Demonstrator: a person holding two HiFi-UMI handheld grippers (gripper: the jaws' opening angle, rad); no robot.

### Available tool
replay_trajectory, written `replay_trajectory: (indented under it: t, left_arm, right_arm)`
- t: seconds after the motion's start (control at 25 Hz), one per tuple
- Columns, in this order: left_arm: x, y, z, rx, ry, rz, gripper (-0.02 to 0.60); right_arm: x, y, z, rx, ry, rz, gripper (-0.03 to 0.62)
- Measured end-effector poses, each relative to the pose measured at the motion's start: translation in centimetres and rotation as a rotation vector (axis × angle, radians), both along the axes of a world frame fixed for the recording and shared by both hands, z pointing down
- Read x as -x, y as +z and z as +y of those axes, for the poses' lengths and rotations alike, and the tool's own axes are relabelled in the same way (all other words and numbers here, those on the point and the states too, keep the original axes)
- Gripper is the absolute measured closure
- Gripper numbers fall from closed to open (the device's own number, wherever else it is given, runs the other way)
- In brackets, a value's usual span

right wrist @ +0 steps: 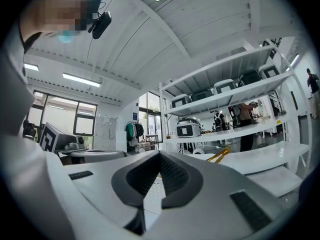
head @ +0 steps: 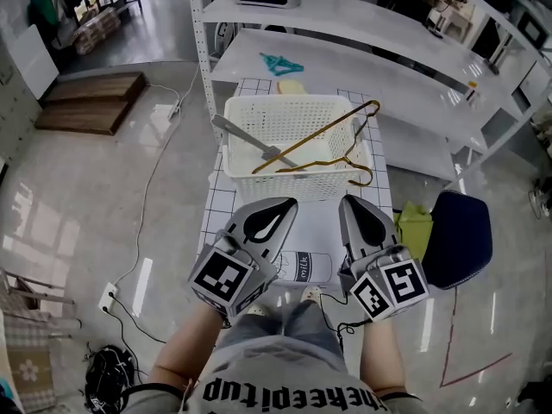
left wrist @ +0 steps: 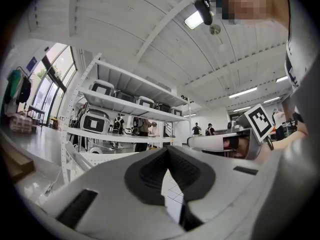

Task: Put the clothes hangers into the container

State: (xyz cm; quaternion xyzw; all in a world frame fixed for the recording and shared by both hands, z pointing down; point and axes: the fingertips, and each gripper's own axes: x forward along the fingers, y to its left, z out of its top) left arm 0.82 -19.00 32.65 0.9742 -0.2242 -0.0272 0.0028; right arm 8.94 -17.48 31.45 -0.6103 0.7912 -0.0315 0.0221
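Head view, from above: a white perforated container [head: 293, 186] stands on a gridded table [head: 216, 222]. Inside it lie a gold hanger [head: 319, 141] and a grey hanger [head: 250, 143]. The gold one slants across the container, one end rising above the far right rim and its hook curling over the near right corner. The grey one has one end propped on the left rim. A teal hanger [head: 280, 62] lies well apart on the white shelf [head: 362, 67] behind. A pale yellow object [head: 291, 86] just behind the container is cut off by its rim and cannot be identified.

The left gripper [head: 280, 210] and right gripper [head: 352, 205] hover side by side near the container's front wall. Between them a carton marked "milk" [head: 306, 266] is largely covered by their shells.

Left gripper view: the left gripper [left wrist: 168, 151] has its jaws closed tip to tip, holding nothing. Right gripper view: the right gripper [right wrist: 159, 156] is likewise closed and empty. Only a short gold length of the hanger [right wrist: 220, 155] shows above its shell.
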Motion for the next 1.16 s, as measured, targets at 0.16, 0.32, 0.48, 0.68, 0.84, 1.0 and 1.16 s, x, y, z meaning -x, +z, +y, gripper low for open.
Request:
replay_trajectory:
  t: [0.16, 0.32, 0.48, 0.68, 0.84, 1.0, 1.16]
  left_arm:
    - [0.3, -0.1, 0.2, -0.003, 0.007, 0.002, 0.558]
    - [0.4, -0.2, 0.4, -0.003, 0.012, 0.007, 0.558]
    - [0.5, -0.2, 0.5, -0.004, 0.019, 0.009, 0.558]
    - [0.3, -0.4, 0.8, -0.005, 0.031, 0.015, 0.558]
    - [0.0, -0.4, 1.0, -0.004, 0.042, 0.018, 0.558]
    - [-0.2, -0.3, 1.1, 0.001, 0.045, 0.018, 0.558]
    - [-0.3, -0.3, 1.2, 0.003, 0.044, 0.022, 0.558]
  right_arm:
    - [0.6, -0.1, 0.3, -0.008, -0.002, 0.024, 0.599]
    - [1.2, -0.1, 0.5, -0.009, -0.012, 0.033, 0.599]
    - [1.4, -0.1, 0.7, -0.01, -0.011, 0.031, 0.599]
    - [1.5, -0.2, 1.0, -0.012, -0.011, 0.034, 0.599]
    - [1.5, -0.3, 1.2, -0.011, -0.006, 0.037, 0.599]
    - [1.3, -0.2, 1.2, -0.009, -0.004, 0.038, 0.599]
    - [1.2, -0.2, 1.3, -0.009, -0.004, 0.038, 0.599]
